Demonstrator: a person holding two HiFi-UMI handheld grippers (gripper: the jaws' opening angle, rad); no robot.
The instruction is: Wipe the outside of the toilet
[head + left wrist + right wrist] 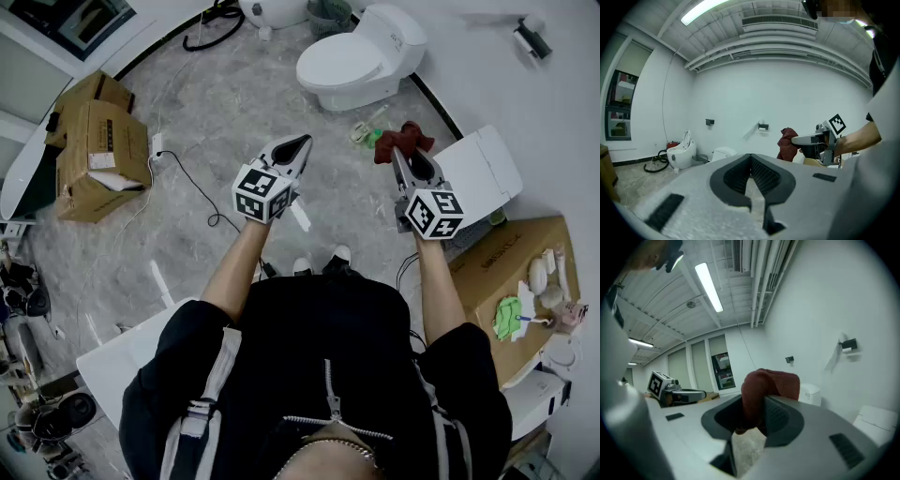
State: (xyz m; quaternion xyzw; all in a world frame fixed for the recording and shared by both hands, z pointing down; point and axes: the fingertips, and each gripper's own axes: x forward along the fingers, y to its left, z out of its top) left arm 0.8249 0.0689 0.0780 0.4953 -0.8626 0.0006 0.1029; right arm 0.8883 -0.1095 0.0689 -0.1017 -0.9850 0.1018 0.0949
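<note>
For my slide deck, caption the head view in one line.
Standing back from the white toilet, the person grips a dark red cloth in the right claw; the left claw is shut, empty.

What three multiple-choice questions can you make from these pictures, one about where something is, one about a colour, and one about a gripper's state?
1. Where is the lid-down toilet relative to the person?
A. Ahead of them
B. Behind them
C. On top of a box

2. What colour is the cloth?
A. Blue
B. Dark red
C. Yellow

3. What is the right gripper doing?
A. Open and empty
B. Shut on a bottle
C. Shut on the cloth

Answers:
1 A: it sits at the top of the forward-looking head view.
2 B: it reads dark red in all three views.
3 C: the right gripper view shows its jaws clamping the cloth.
</note>
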